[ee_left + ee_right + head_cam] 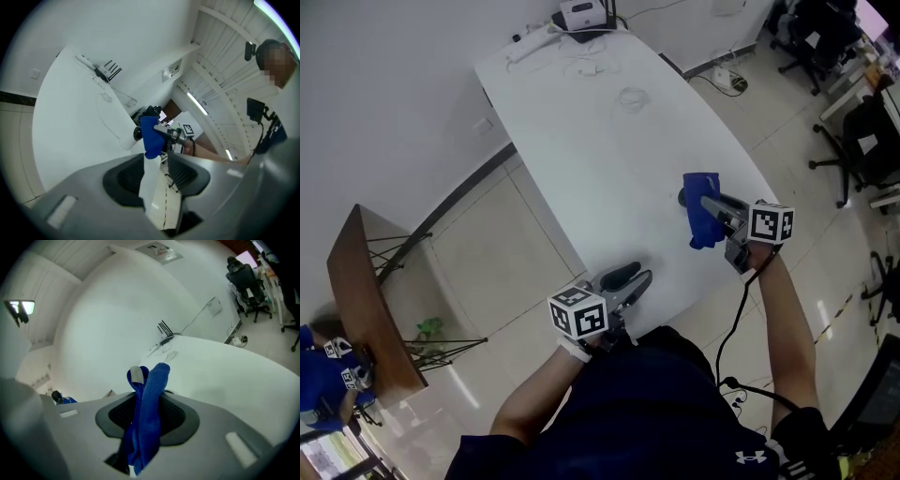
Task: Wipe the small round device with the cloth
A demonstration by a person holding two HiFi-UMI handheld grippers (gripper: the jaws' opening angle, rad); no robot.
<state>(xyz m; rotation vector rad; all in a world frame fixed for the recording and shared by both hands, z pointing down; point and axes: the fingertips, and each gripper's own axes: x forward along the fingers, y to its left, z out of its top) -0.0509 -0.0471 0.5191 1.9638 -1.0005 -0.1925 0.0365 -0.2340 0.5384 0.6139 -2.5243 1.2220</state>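
Observation:
My right gripper (709, 206) is shut on a folded blue cloth (702, 223) that hangs down over the right side of the white table (600, 159). In the right gripper view the cloth (149, 408) fills the gap between the jaws and shows a small grey tag. A small dark round device (682, 197) peeks out just left of the cloth; the left gripper view also shows the device (137, 134) beside the cloth (151, 137). My left gripper (630, 279) rests at the table's near edge, shut, with nothing in it (154, 185).
At the table's far end lie a power strip (530, 42), loose white cables (591, 64) and a dark and white box (583, 15). A thin cable loop (633, 97) lies mid-table. Office chairs (853, 141) stand at the right, a wooden tabletop (370, 300) at the left.

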